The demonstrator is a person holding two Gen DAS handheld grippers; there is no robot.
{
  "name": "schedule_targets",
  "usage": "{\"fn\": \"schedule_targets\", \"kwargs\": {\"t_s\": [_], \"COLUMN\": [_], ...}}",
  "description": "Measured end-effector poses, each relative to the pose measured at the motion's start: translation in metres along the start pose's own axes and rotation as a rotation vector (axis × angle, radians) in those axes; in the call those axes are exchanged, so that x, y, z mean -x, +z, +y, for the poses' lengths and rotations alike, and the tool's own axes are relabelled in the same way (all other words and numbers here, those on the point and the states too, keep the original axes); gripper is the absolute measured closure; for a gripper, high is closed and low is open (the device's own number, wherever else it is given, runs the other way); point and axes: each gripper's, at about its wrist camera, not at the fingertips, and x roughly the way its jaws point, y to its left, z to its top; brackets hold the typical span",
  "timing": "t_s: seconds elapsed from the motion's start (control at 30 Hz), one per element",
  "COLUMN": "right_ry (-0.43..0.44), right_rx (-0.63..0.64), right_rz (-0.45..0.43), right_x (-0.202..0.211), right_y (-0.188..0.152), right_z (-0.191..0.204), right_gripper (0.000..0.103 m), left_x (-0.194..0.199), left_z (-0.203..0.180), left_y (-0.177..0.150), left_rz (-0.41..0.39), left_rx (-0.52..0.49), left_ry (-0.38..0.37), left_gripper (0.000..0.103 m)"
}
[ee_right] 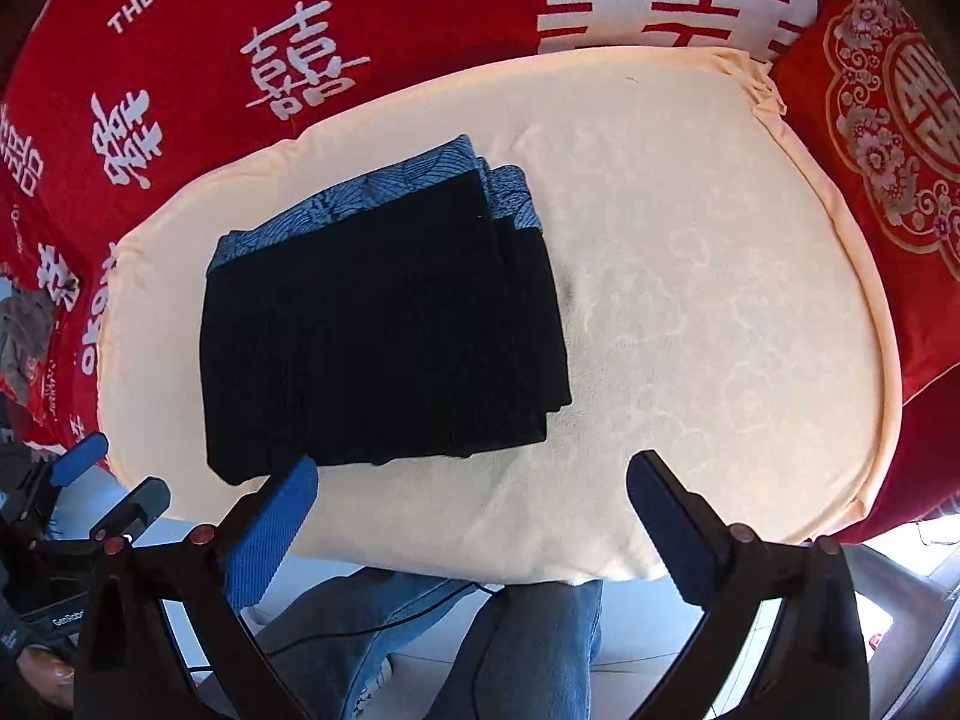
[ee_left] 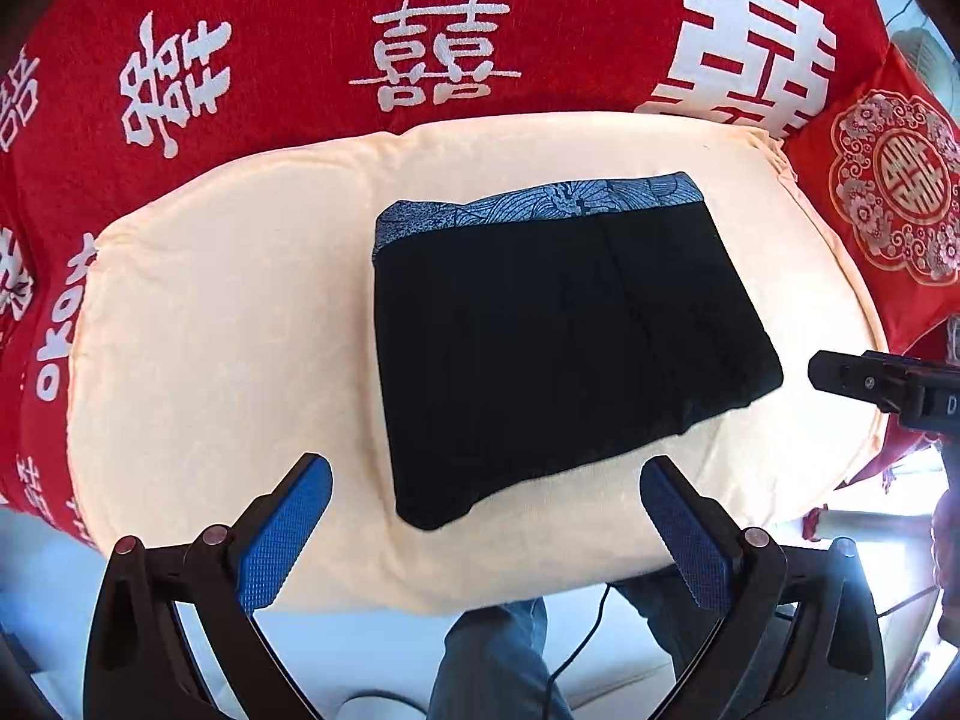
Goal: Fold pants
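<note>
While one pair of pants (ee_left: 558,342) lay folded on the single cream cushion (ee_left: 228,324), two grippers hung near it. The left gripper (ee_left: 486,522) and right gripper (ee_right: 474,516) both stood spread, holding nothing

Both wrist views look down and forward from just above the near edge of the cream cushion (ee_left: 228,324), facing the red cover (ee_left: 300,12) behind it. The left view sits left of the folded pants (ee_left: 540,348), the right view farther right; the 2 share cushion, pants and cover.
</note>
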Motion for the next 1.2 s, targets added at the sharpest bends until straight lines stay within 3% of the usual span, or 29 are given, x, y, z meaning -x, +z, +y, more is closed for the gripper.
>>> {"fn": "schedule_targets", "kwargs": {"t_s": [0.17,0.33,1.2], "right_ry": [-0.044,-0.047,-0.158], "right_rx": [0.014,-0.032,0.027], "right_rz": [0.009,0.013,-0.007], "right_x": [0.025,0.049,0.076], "right_y": [-0.011,-0.021,-0.017], "right_z": [0.022,0.026,0.044], "right_gripper": [0.000,0.000,0.000], "left_x": [0.018,0.042,0.066], "left_z": [-0.003,-0.003,0.005], "left_y": [-0.002,-0.002,-0.005], "left_rz": [0.040,0.026,0.079], "left_rx": [-0.035,-0.054,0.043], "left_ry": [0.119,0.159,0.098], "left_gripper": [0.000,0.000,0.000]}}
